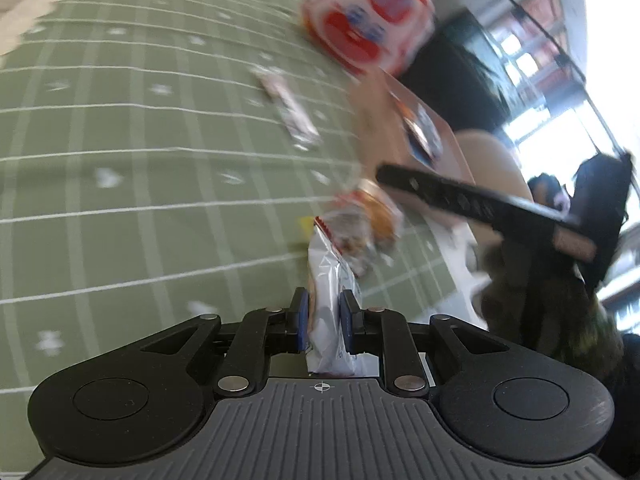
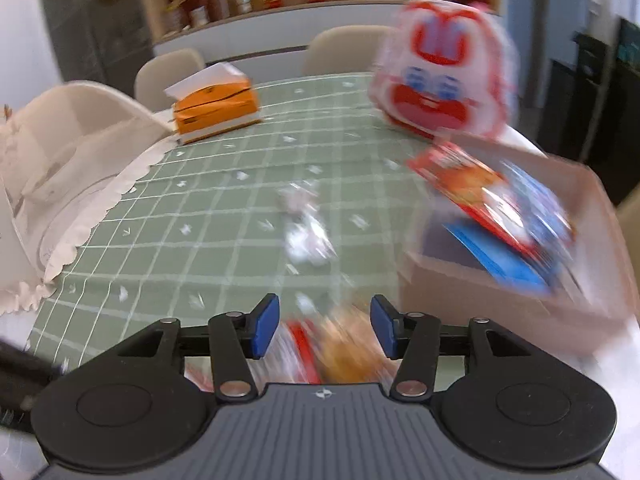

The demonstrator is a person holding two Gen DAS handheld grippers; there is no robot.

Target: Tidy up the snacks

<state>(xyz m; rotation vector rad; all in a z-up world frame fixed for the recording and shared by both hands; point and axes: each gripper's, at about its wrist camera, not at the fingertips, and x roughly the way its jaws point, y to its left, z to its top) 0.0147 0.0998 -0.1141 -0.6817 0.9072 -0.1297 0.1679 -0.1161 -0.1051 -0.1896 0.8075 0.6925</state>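
Mid-sort. Left gripper [image 1: 323,322] clamped on a silver snack packet [image 1: 329,280], carried over the green checked tablecloth [image 1: 120,160], near the pink storage box [image 2: 520,304]. Right gripper [image 2: 324,328] parted, pads clear of a blurred red-and-orange packet [image 2: 340,352] below; not gripping. Box already holding red and blue packets [image 2: 500,208]. Next, probably: swing silver packet over the box, release inside.

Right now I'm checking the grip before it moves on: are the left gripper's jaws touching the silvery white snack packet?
Touching. The left wrist view shows the left gripper with both blue pads pressed against the silvery white snack packet.
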